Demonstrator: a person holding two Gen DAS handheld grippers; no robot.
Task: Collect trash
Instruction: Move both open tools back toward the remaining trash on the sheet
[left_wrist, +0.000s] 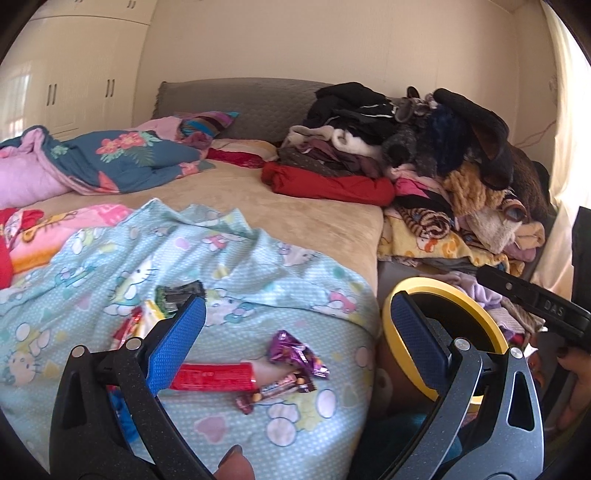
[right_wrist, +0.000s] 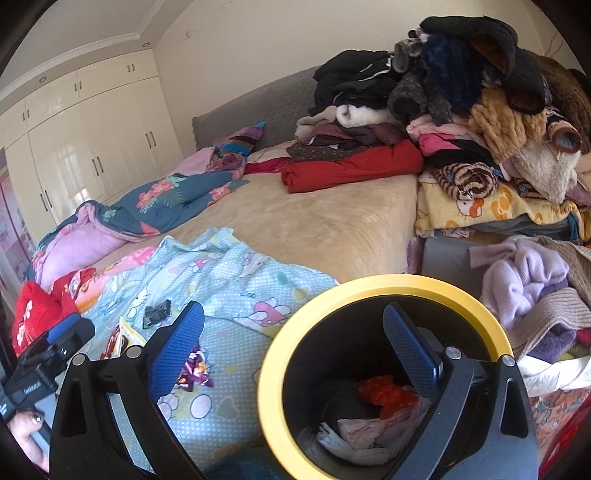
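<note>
Where wrappers (left_wrist: 291, 354) lie, cluttered bed (left_wrist: 295, 210) beside bin (right_wrist: 369, 288).

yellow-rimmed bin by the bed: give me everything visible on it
The bin is round, with a broad matte yellow rim and a dark inner wall, probably plastic. It stands upright and open-topped, with no lid in view, beside the corner of the bed, next to the light-blue cartoon-print sheet. Inside lie crumpled red plastic and white printed wrappers, covering only the bottom. The right gripper hangs above it with jaws open, one finger over the mouth, not visibly touching. The left wrist view shows only part of the rim.
</note>
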